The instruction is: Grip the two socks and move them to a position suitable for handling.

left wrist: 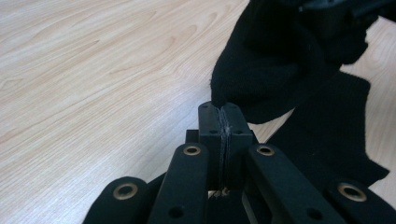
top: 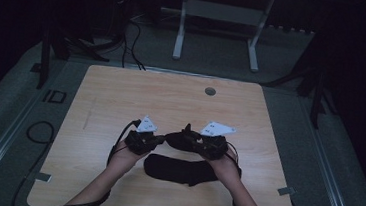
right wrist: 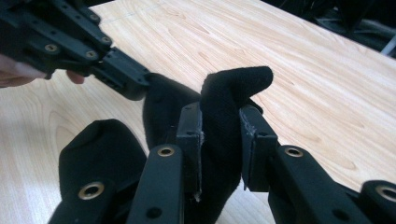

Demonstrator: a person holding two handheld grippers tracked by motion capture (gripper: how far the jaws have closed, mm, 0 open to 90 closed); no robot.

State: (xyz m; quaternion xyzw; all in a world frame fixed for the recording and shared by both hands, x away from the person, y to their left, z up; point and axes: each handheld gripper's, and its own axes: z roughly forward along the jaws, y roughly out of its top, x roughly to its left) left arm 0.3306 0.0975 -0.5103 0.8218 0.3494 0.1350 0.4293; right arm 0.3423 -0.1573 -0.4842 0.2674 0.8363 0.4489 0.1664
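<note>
Two black socks are on a light wooden table (top: 121,92). One sock (top: 177,169) lies flat near the person's edge, just in front of the forearms. The other sock (top: 180,139) is lifted clear of the wood and hangs between the two grippers.

Right gripper (right wrist: 220,140): jaws part-way apart, pinching a thick fold of the lifted sock (right wrist: 229,121), which bulges above the pads. Grip looks sound.

Left gripper (left wrist: 223,122): jaws pressed together. In the left gripper view the pads meet face to face, with the hem of the lifted sock (left wrist: 271,70) at their very tips. Whether a thin edge of fabric is actually trapped there cannot be told from that angle — the right gripper view shows the left gripper (right wrist: 133,84) touching the cloth, no more.

Judgement: the step in hand appears to be stretching or opening the lifted sock between both grippers, probably to pair it with the flat one.

To do it well:
- Confirm the left hold before pulling; a pinch on the hem alone is likely to slip.
- If loose, reopen and take a deeper bite of the cuff.
- Draw the hands apart evenly and keep the sock off the table — no dragging across the flat one.
</note>
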